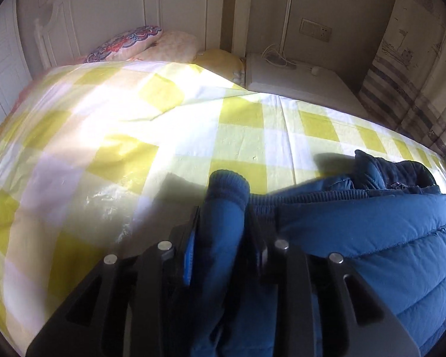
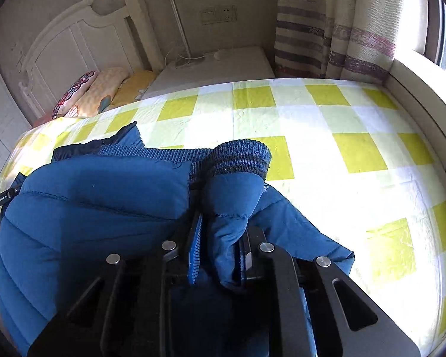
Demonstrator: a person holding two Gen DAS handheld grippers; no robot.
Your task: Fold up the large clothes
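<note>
A blue quilted puffer jacket [image 1: 371, 238] with ribbed knit cuffs and hem lies on the bed. My left gripper [image 1: 226, 214] is shut on one sleeve near its ribbed cuff [image 1: 229, 187], with the jacket body stretching to the right. In the right wrist view the jacket [image 2: 98, 208] bulks to the left. My right gripper [image 2: 223, 226] is shut on the other sleeve just behind its ribbed cuff [image 2: 240, 157]. Both sleeves are bunched between the jaws. The left gripper's edge shows at the far left of the right wrist view.
The bed has a yellow-and-white checked sheet [image 1: 151, 125], also seen in the right wrist view [image 2: 327, 136]. Pillows [image 1: 139, 44] lie by the white headboard [image 2: 74, 38]. A white nightstand [image 1: 297, 74] with a cable stands beside the bed. A curtain [image 2: 342, 23] and windowsill run along the far side.
</note>
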